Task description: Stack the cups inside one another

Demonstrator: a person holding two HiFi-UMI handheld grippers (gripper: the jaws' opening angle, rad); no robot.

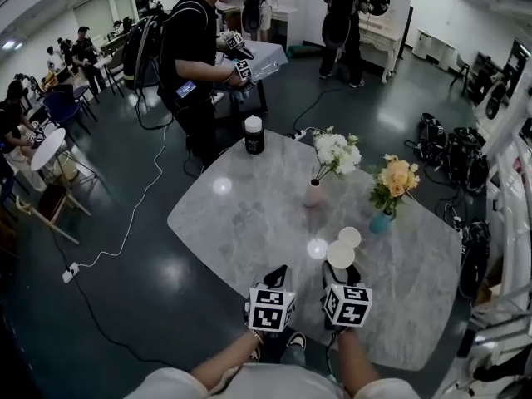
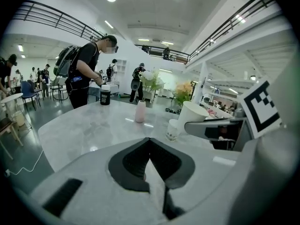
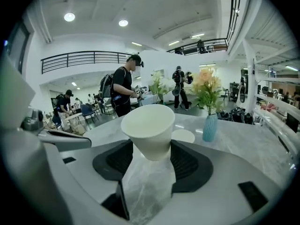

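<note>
1 white paper cup (image 3: 147,125) is gripped by its lower wall in the right tool (image 3: 149,151), above the table (image 1: 249,214). A 2nd cup (image 1: 350,237) stands just beyond. The left tool (image 2: 149,150) is closed, empty. Likely light, crushable: squeeze gently.

On the table (image 1: 241,214), one cup (image 1: 350,237) stands just beyond the held cup (image 1: 340,254) — bottle (image 1: 253,135) at far edge.

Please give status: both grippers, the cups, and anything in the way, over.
Left hand-held gripper shut, empty. Right hand-held gripper shut on white cup. Second cup on table just ahead. Blue vase beside it, apart.
</note>
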